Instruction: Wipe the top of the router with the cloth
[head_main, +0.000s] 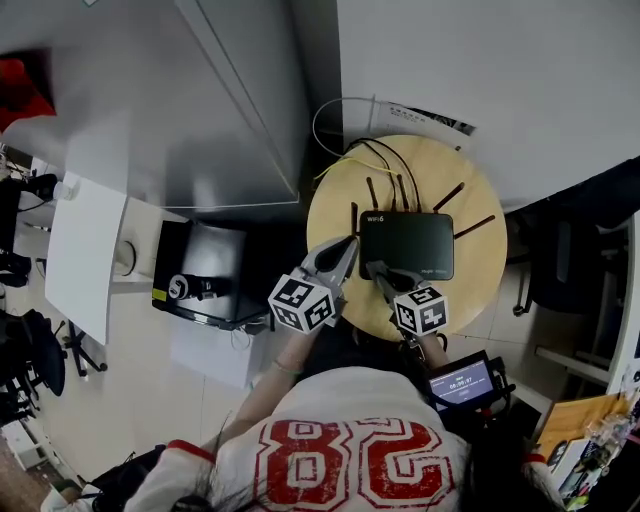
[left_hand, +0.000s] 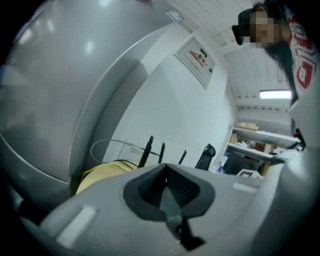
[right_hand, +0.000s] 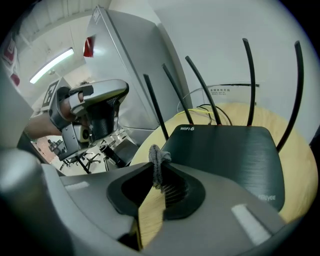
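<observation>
A black router (head_main: 405, 245) with several upright antennas lies on a small round wooden table (head_main: 480, 290). My right gripper (head_main: 375, 268) is at the router's near left corner, shut on a small grey cloth (right_hand: 157, 160) that sticks up between its jaws. Beyond the cloth in the right gripper view is the router's flat top (right_hand: 225, 155). My left gripper (head_main: 347, 247) hovers just left of the router with its jaws together and nothing in them. It also shows in the right gripper view (right_hand: 97, 107). The left gripper view catches only the antennas (left_hand: 147, 150) and the table edge (left_hand: 100, 175).
A tall grey cabinet (head_main: 200, 100) stands left of the table, with a black box (head_main: 200, 275) low beside it. Cables (head_main: 330, 125) loop behind the router against the white wall. A dark chair (head_main: 560, 270) is at the right, and a small screen (head_main: 462, 382) sits near the person's body.
</observation>
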